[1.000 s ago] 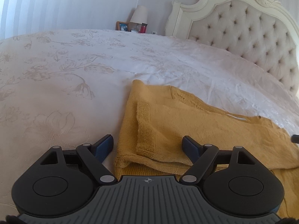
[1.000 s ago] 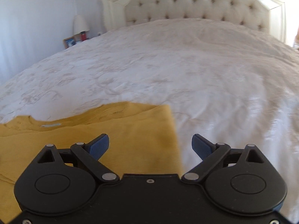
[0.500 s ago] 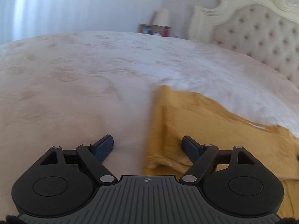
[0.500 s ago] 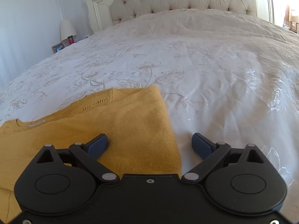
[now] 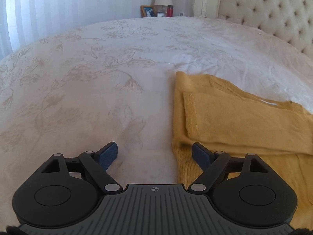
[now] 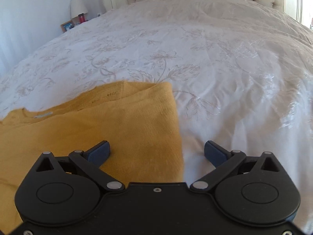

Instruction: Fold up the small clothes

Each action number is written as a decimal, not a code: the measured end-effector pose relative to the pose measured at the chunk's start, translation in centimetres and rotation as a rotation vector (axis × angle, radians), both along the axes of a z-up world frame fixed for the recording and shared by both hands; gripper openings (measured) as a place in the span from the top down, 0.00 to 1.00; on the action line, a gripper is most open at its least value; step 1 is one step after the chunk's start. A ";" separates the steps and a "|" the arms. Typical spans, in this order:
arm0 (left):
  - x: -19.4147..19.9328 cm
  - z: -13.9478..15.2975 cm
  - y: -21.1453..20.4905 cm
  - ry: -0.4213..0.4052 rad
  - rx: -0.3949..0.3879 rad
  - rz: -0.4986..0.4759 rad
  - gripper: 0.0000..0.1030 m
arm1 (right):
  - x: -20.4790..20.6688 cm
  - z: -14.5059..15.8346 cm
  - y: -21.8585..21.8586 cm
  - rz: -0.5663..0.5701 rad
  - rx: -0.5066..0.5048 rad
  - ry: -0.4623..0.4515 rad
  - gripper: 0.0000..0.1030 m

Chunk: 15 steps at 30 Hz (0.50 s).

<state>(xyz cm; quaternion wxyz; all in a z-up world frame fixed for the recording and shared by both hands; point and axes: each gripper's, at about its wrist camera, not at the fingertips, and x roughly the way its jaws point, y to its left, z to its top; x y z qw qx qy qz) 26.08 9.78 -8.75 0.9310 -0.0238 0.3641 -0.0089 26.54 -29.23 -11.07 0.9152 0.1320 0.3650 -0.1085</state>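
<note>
From my left camera I see the left gripper (image 5: 154, 152) spread wide with nothing between its blue pads, hanging over the floral bedspread (image 5: 78, 90) just beside the left edge of the yellow knit sweater (image 5: 244, 121); its right pad sits over that edge, the left one over bare cover. Its jaws have just widened a touch, and no cloth is between them. The sweater lies flat on the bed with what looks like a sleeve already folded in across the body, its neck label (image 5: 270, 102) facing the tufted headboard (image 5: 273, 15). Moving across to my right camera, the sweater (image 6: 97, 129) fills the lower left, and the right gripper (image 6: 157, 150) straddles its right edge, left pad over knit, right pad over the white cover (image 6: 234, 78). Those jaws have just been opening to their full spread, and though the edge sits in the gap, neither pad presses it. I judge the side folds are done and the next step is folding hem to collar. To do it well I would bring both grippers down to matching corners, bite all layers at once so the tucked sleeve does not slip, lift evenly, and lay the fold square.
</note>
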 end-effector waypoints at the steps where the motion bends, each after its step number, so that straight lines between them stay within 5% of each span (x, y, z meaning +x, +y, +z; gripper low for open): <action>1: -0.8 0.3 0.3 0.004 -0.018 -0.007 0.19 | -1.1 0.5 0.1 0.025 0.002 -0.010 0.01; 9: -5.9 0.0 0.0 0.160 -0.089 -0.112 0.19 | -10.0 1.2 2.3 0.198 -0.061 0.034 0.01; 15: -8.5 -0.8 -0.8 0.244 -0.071 -0.163 0.18 | -16.4 0.0 2.9 0.233 0.010 0.099 0.01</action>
